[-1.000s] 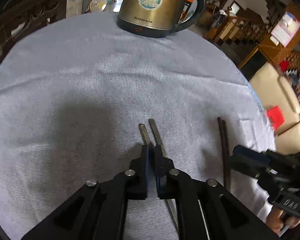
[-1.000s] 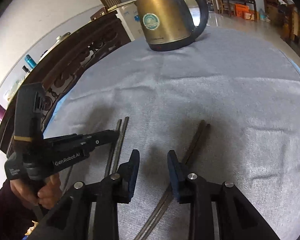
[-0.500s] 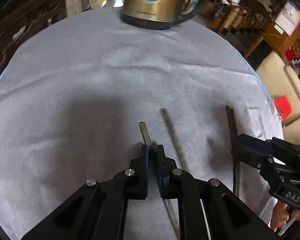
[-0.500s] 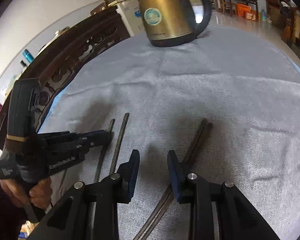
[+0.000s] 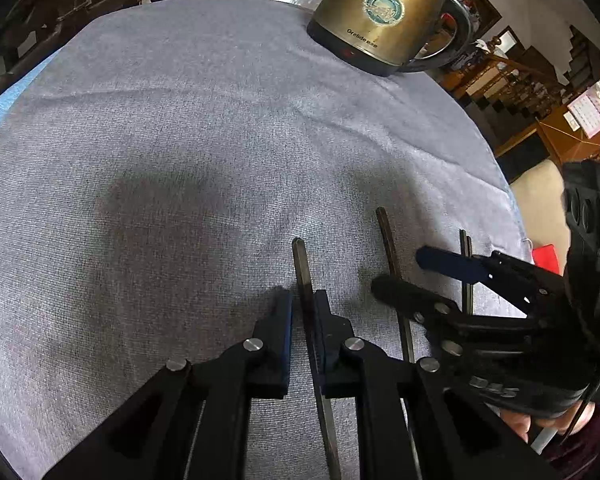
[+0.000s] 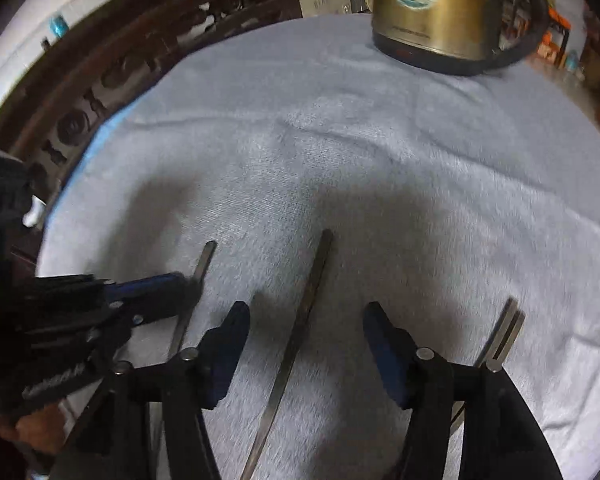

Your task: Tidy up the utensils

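Left gripper [image 5: 303,300] is closed on one dark chopstick [image 5: 302,268], which passes between its narrow-set jaws above the grey cloth [image 5: 180,120]. Right gripper [image 6: 304,316] is seen with its jaws opening, and a second chopstick [image 6: 316,276] lies on the cloth between them, untouched by the pads. Two more chopsticks [image 6: 504,328] lie paired just beside its right finger. Four chopsticks are counted. One brass-coloured electric kettle [image 5: 380,16] stands at the far edge.

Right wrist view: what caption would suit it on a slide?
Right gripper opening astride one dark metal chopstick on a grey cloth, brass-coloured kettle behind.
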